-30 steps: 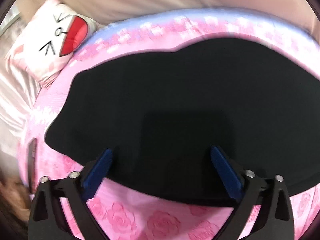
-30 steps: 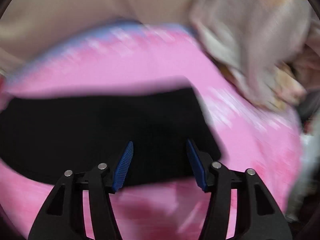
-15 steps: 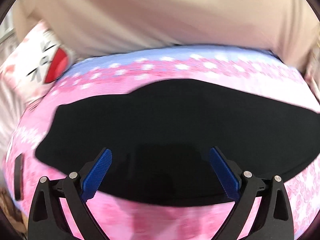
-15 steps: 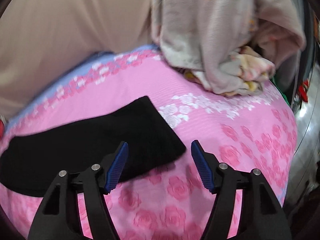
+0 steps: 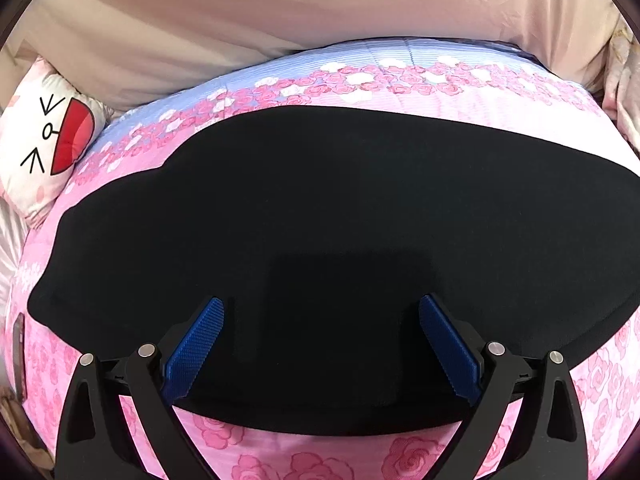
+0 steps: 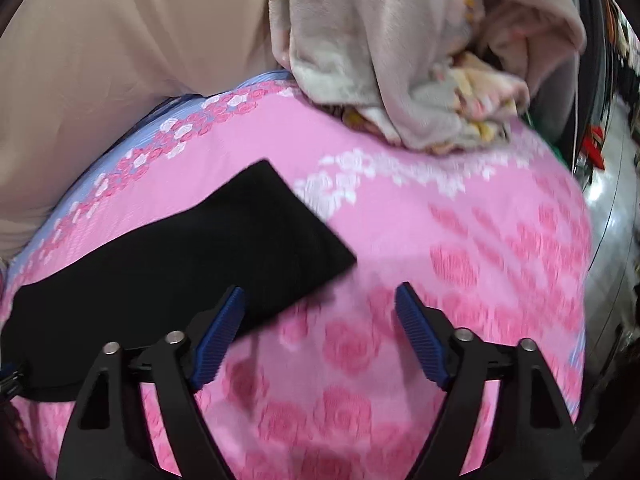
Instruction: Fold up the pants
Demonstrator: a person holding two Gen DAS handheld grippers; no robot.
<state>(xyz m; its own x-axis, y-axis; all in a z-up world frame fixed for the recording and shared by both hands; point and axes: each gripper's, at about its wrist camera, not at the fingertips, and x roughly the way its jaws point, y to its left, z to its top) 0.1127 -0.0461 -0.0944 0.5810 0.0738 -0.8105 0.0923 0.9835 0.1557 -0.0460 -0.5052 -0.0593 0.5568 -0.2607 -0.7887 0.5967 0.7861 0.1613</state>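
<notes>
Black pants (image 5: 320, 216) flat across the pink rose bedspread (image 5: 320, 460), under and beyond the left claw (image 5: 320, 344) (spread wide, pinching nothing). Right claw (image 6: 320, 332) spread too, just right of the pants' end (image 6: 280, 240). Pants' right part cut off in the left view.

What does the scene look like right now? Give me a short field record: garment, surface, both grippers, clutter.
garment: black pants lying flat, spread sideways across the bed
leg end: squared end in the right wrist view, nothing on it
surface: pink rose-print bedspread
left gripper: open, over the near edge of the pants, holding nothing
right gripper: open, past the leg end, mostly over bare bedspread
clutter: cartoon-face pillow at far left; heap of beige blankets at far right
</notes>
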